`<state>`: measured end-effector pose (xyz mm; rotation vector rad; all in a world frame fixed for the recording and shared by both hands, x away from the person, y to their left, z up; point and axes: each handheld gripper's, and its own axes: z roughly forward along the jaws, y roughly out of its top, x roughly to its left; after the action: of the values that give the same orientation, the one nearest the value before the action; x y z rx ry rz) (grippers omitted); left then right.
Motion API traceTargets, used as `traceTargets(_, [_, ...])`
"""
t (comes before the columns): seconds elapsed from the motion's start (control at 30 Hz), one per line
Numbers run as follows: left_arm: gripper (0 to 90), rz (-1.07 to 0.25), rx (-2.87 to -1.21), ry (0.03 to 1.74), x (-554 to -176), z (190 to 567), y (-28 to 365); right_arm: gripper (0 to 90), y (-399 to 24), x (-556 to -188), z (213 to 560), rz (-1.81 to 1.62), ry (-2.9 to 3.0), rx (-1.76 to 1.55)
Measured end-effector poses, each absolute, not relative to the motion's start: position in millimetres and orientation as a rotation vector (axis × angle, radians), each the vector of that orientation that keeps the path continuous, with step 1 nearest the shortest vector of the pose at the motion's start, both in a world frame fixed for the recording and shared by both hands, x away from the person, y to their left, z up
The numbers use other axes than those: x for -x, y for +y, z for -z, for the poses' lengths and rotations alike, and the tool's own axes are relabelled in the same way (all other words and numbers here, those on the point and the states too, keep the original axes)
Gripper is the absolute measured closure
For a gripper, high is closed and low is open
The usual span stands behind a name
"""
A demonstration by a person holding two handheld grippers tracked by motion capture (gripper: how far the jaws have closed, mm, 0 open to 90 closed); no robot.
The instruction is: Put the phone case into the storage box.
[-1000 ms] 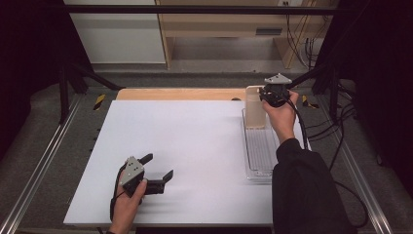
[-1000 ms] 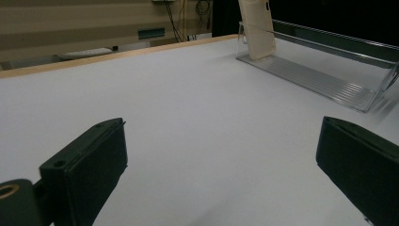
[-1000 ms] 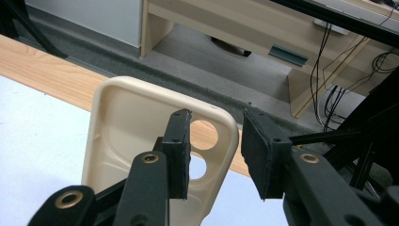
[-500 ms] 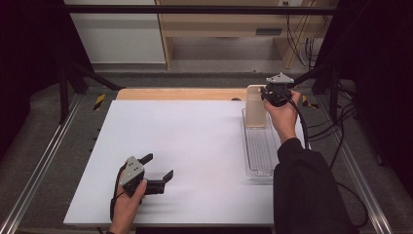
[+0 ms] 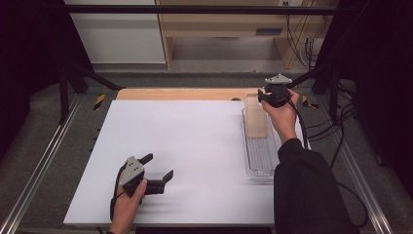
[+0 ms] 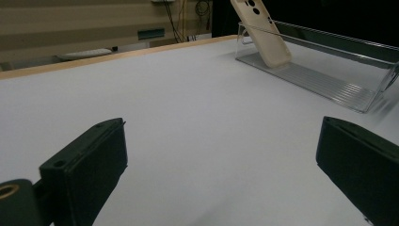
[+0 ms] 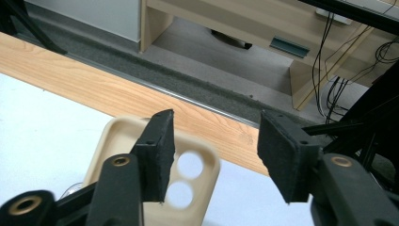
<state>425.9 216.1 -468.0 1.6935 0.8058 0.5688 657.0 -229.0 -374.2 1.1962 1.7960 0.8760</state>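
Observation:
A beige phone case point(image 5: 256, 117) point(image 6: 266, 33) point(image 7: 188, 188) leans upright against the far end of a clear plastic tray point(image 5: 260, 161) point(image 6: 324, 80) at the table's right side. My right gripper point(image 5: 265, 97) point(image 7: 211, 150) hovers at the case's top edge. Its jaws have just been opening and now stand apart, with the pads off the case, whose camera holes show below the gap. At the table's near left, my left gripper point(image 5: 158, 165) point(image 6: 221, 160) rests low over the white tabletop point(image 5: 185, 141), open with nothing between its jaws.
A wooden strip point(image 5: 180, 93) point(image 7: 70, 80) borders the table's far edge, with grey floor and a wooden cabinet point(image 5: 219, 29) beyond. Metal rails point(image 5: 44, 161) run along both sides. Cables point(image 5: 321, 126) trail at the right, past the tray.
Neither hand has shifted in the high view. The case leans in the tray as before.

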Motion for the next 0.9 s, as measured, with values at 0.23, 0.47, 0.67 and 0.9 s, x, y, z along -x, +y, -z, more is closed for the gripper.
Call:
traceTargets(0.23, [2.3, -0.570, -1.690, 0.808, -426.0, 467.5, 217.2, 33.4, -228.6, -654.9, 370.1, -0.883, 1.768, -1.210])
traceTargets(0.47, [2.2, -0.577, -1.687, 0.805, -426.0, 466.8, 218.0, 20.5, -229.2, -652.1, 367.0, -0.895, 1.782, -1.239])
traceTargets(0.67, [2.1, -0.589, -1.682, 0.808, -426.0, 465.2, 221.3, 13.6, -231.2, -650.4, 364.6, -0.903, 1.792, -1.257])
traceTargets(0.9, [2.0, -0.607, -1.680, 0.810, -426.3, 463.4, 225.4, 11.1, -228.8, -647.5, 361.9, -0.927, 1.799, -1.261])
